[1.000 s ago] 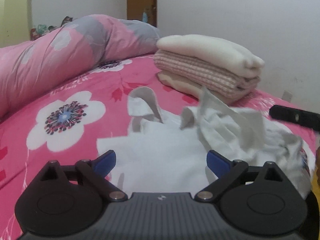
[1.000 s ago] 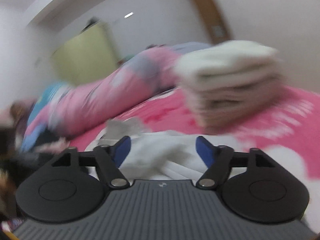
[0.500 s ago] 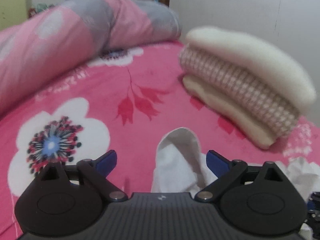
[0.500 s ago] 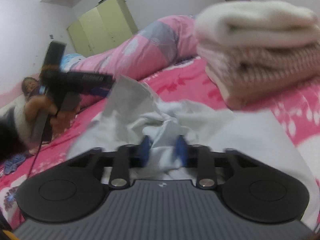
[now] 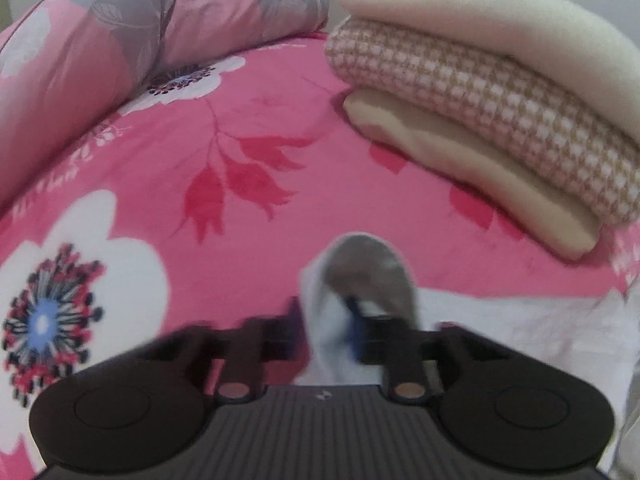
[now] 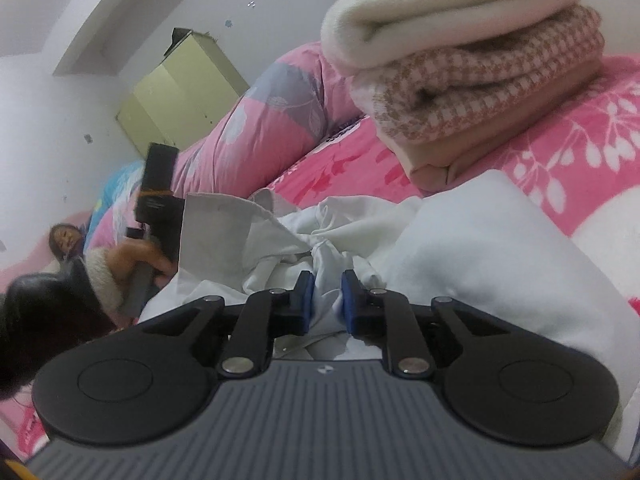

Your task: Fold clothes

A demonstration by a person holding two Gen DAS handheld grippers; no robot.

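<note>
A white garment [image 6: 472, 240] lies crumpled on the pink flowered bedspread [image 5: 224, 168]. My right gripper [image 6: 325, 296] is shut on a bunched fold of it near the middle. In the left wrist view my left gripper [image 5: 325, 320], blurred by motion, is closed on a cuff-like end of the white garment [image 5: 360, 276] that sticks up between its fingers. The left gripper's body [image 6: 160, 184] and the hand holding it show at the left of the right wrist view, beside a raised flap of the garment.
A stack of three folded items [image 5: 500, 100], cream over pink check over beige, sits on the bed just beyond the garment; it also shows in the right wrist view [image 6: 460, 64]. A rolled pink and grey quilt [image 5: 120, 40] lies at the back left. A yellow wardrobe [image 6: 180, 100] stands behind.
Both grippers went from open to closed on the white garment, the right one first. The left gripper moved forward to the cuff end and shut on it.
</note>
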